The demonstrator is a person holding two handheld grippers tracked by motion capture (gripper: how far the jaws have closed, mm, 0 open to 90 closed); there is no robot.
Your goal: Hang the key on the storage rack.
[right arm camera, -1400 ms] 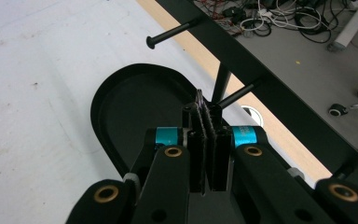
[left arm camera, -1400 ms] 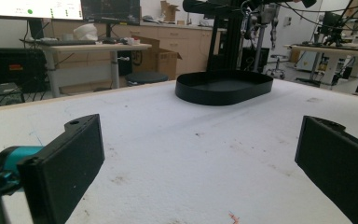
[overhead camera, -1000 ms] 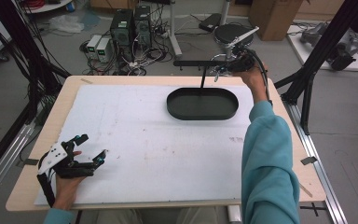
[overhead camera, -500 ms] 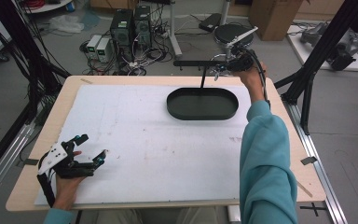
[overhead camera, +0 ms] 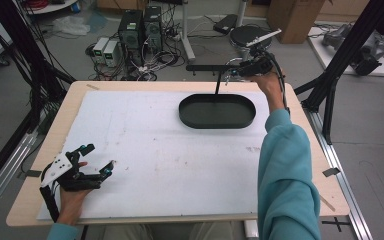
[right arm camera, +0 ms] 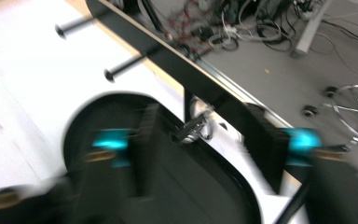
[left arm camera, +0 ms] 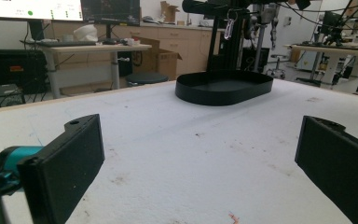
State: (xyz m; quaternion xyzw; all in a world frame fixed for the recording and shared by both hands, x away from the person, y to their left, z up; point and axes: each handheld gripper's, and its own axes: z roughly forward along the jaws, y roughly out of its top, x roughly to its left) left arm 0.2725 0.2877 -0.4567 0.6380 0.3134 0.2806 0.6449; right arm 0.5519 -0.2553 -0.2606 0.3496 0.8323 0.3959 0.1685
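Observation:
A black oval tray [overhead camera: 217,124] lies on the white foam board [overhead camera: 145,145] at the far right. Over its far rim a black stand holds a horizontal bar [overhead camera: 205,67]. My right gripper [overhead camera: 236,72] is up at that bar. In the right gripper view the picture is blurred. There a small silver clip [right arm camera: 193,127] hangs under the bar [right arm camera: 168,52], between the jaws of my right gripper [right arm camera: 204,140]. These jaws have just been opening and do not press on the clip. My left gripper [overhead camera: 100,156] rests on the board's near left corner, wide open and empty [left arm camera: 200,163].
Two bare pegs [right arm camera: 77,25] stick out of the bar farther along. Beyond the table's far edge are computer boxes and loose cables [overhead camera: 135,37] on the floor, and a stool [overhead camera: 247,37]. Black frame posts [overhead camera: 330,90] stand at the table's right side.

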